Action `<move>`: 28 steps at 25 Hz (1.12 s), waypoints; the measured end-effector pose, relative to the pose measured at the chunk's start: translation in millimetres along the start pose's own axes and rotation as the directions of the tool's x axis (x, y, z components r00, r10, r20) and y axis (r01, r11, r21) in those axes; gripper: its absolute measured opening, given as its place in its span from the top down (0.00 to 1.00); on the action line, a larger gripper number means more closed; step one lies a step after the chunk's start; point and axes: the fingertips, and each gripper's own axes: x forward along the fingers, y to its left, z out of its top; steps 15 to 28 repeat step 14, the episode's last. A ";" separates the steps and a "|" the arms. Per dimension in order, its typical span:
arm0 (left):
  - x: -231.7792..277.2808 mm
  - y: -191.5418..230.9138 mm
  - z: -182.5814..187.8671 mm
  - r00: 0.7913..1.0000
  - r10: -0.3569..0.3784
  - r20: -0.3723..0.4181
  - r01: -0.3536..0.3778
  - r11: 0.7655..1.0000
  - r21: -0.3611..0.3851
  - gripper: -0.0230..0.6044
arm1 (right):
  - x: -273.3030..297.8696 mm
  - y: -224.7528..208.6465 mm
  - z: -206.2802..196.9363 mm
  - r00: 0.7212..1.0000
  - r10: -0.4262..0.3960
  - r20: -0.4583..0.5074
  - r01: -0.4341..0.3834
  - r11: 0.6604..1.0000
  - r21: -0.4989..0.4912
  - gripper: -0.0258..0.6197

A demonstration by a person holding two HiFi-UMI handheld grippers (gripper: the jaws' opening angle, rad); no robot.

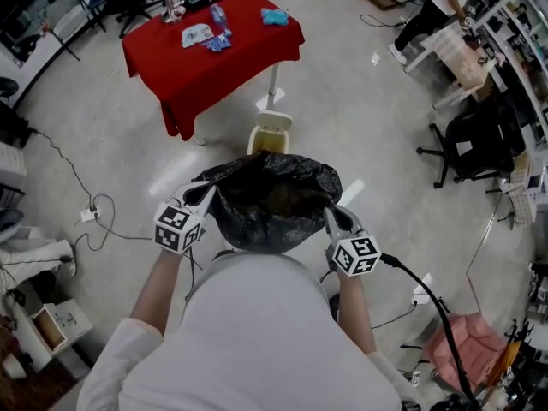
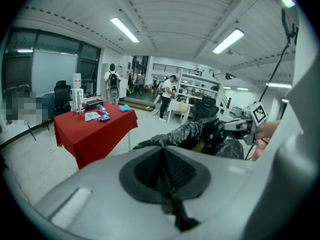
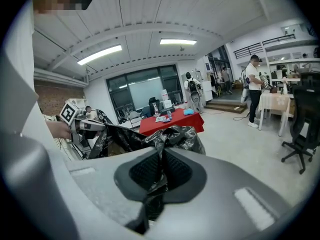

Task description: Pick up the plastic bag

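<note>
A black plastic bag (image 1: 267,202) hangs open-mouthed in the air in front of the person, held by its rim on both sides. My left gripper (image 1: 204,197) is shut on the bag's left rim, and a pinched fold of black film shows between its jaws (image 2: 167,184). My right gripper (image 1: 332,217) is shut on the right rim, with film (image 3: 159,179) clamped between its pads. The bag (image 2: 192,132) stretches across to the other gripper in each gripper view. Brownish contents show inside the bag (image 3: 150,136); I cannot tell what they are.
A small beige bin (image 1: 269,133) stands on the floor just beyond the bag. A table with a red cloth (image 1: 214,45) and small items sits farther back. Cables (image 1: 86,217) trail on the floor at left, an office chair (image 1: 471,148) stands right, and people stand far off.
</note>
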 end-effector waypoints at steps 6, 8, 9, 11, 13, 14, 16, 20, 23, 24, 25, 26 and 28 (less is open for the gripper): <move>9.3 0.0 3.8 1.000 0.008 -0.001 -0.008 1.000 -0.010 0.95 | 8.7 -7.0 5.4 1.000 0.012 0.007 -0.012 1.000 0.004 0.96; 12.3 0.3 4.9 1.000 0.009 -0.001 -0.009 1.000 -0.012 0.95 | 10.9 -9.5 6.1 1.000 0.013 0.007 -0.013 1.000 0.004 0.96; 13.6 0.6 5.2 1.000 0.010 -0.001 -0.010 1.000 -0.013 0.95 | 11.6 -10.8 6.2 1.000 0.013 0.007 -0.013 1.000 0.004 0.96; 15.8 1.2 5.7 1.000 0.012 0.000 -0.012 1.000 -0.012 0.95 | 12.0 -14.1 6.3 1.000 0.011 0.006 -0.011 1.000 0.003 0.96; 17.7 1.5 6.4 1.000 0.015 -0.001 -0.015 1.000 -0.009 0.95 | 11.8 -18.1 6.7 1.000 0.007 0.005 -0.007 1.000 0.000 0.96; 18.6 1.7 6.9 1.000 0.016 -0.002 -0.016 1.000 -0.008 0.95 | 11.5 -20.2 7.0 1.000 0.005 0.005 -0.005 1.000 -0.001 0.96; 18.6 1.7 6.9 1.000 0.016 -0.002 -0.016 1.000 -0.008 0.95 | 11.5 -20.2 7.0 1.000 0.005 0.005 -0.005 1.000 -0.001 0.96; 18.6 1.7 6.9 1.000 0.016 -0.002 -0.016 1.000 -0.008 0.95 | 11.5 -20.2 7.0 1.000 0.005 0.005 -0.005 1.000 -0.001 0.96; 18.6 1.7 6.9 1.000 0.016 -0.002 -0.016 1.000 -0.008 0.95 | 11.5 -20.2 7.0 1.000 0.005 0.005 -0.005 1.000 -0.001 0.96; 18.6 1.7 6.9 1.000 0.016 -0.002 -0.016 1.000 -0.008 0.95 | 11.5 -20.2 7.0 1.000 0.005 0.005 -0.005 1.000 -0.001 0.96; 18.6 1.7 6.9 1.000 0.016 -0.002 -0.016 1.000 -0.008 0.95 | 11.5 -20.2 7.0 1.000 0.005 0.005 -0.005 1.000 -0.001 0.96; 18.6 1.7 6.9 1.000 0.016 -0.002 -0.016 1.000 -0.008 0.95 | 11.5 -20.2 7.0 1.000 0.005 0.005 -0.005 1.000 -0.001 0.96; 18.6 1.7 6.9 1.000 0.016 -0.002 -0.016 1.000 -0.008 0.95 | 11.5 -20.2 7.0 1.000 0.005 0.005 -0.005 1.000 -0.001 0.96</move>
